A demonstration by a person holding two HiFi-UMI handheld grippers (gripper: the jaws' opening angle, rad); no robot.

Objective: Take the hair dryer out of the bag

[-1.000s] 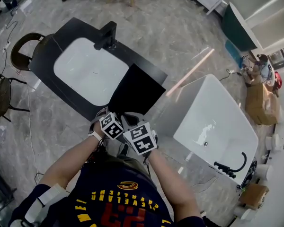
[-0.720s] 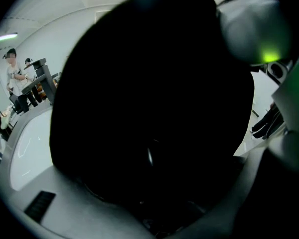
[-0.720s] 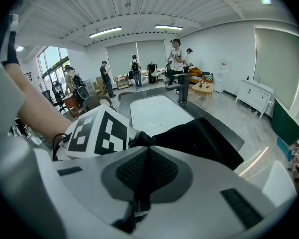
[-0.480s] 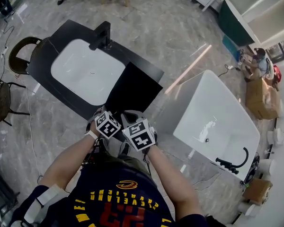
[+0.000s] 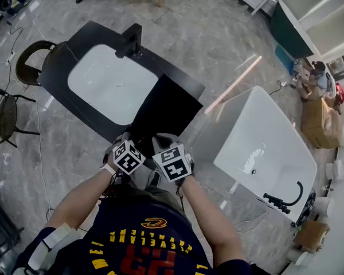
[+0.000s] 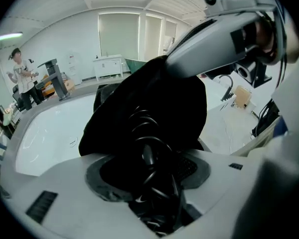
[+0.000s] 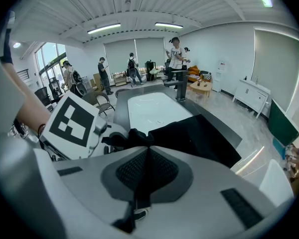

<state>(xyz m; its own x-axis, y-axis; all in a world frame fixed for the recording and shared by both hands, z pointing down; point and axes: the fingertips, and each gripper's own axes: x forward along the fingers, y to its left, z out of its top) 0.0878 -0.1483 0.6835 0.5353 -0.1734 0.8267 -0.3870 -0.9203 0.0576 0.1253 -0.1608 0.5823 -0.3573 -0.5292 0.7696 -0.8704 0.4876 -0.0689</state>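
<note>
Item: black fabric bag (image 5: 169, 110), lying flat on the right part of a black desk (image 5: 178, 76), its near edge at the desk's near rim. To its left, set into the desk, a white rectangular basin (image 5: 109, 87) with a black faucet (image 5: 130, 42) at its far side. Left gripper (image 6: 152, 158): at the bag's near mouth, fingers (image 6: 55, 193) spread wide and just now drawing in a little. Between them sits a glossy black coiled cord (image 6: 149, 133) emerging from the bag. Hair dryer: only this cord shows, and the body cannot be made out inside the dark fabric. Right gripper (image 7: 148, 151): just beside the left one on its right, fingers (image 7: 199, 193) clenched on a thin fold of the bag's near edge. Each gripper carries a white marker cube, left (image 5: 128, 157) and right (image 5: 172, 164). Surroundings: a white bathtub (image 5: 269, 148) on the grey marble floor to the right, and a round dark chair (image 5: 3, 116) at far left.
</note>
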